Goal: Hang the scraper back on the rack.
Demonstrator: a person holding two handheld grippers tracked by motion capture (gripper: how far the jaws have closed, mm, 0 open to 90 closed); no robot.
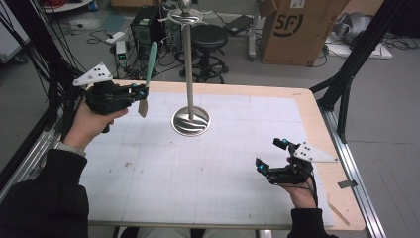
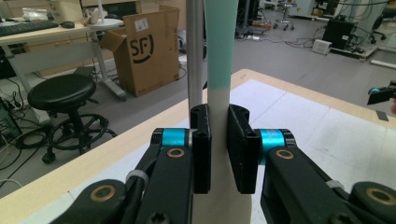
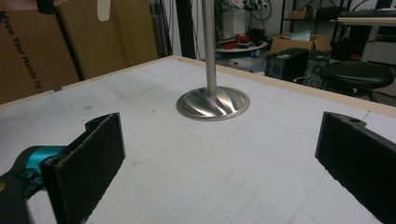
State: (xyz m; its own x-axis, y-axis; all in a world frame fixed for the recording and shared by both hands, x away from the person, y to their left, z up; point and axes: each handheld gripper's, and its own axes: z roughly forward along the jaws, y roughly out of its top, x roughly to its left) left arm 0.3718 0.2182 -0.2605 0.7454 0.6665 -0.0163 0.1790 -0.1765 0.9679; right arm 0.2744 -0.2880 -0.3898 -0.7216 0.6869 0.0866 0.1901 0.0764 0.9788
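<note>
My left gripper (image 1: 142,92) is held above the table's far left, shut on a spatula (image 1: 147,74) with a mint-green handle pointing up and a cream blade hanging down. In the left gripper view the jaws press on the cream neck of the spatula (image 2: 219,56), and my left gripper (image 2: 218,116) sits just in front of the steel pole (image 2: 194,51). The metal stand (image 1: 190,120), a tall pole on a round base with hooks at the top, is at the table's middle back. My right gripper (image 1: 269,153) rests near the front right, open and empty. In the right gripper view my right gripper (image 3: 219,126) faces the stand's base (image 3: 213,102).
The white gridded mat (image 1: 198,168) covers a wooden table (image 1: 317,124). A thin wooden stick (image 1: 338,213) lies at the front right corner. Behind the table stand a black stool (image 1: 209,37), a cardboard box (image 1: 297,29) and a computer tower (image 1: 143,25).
</note>
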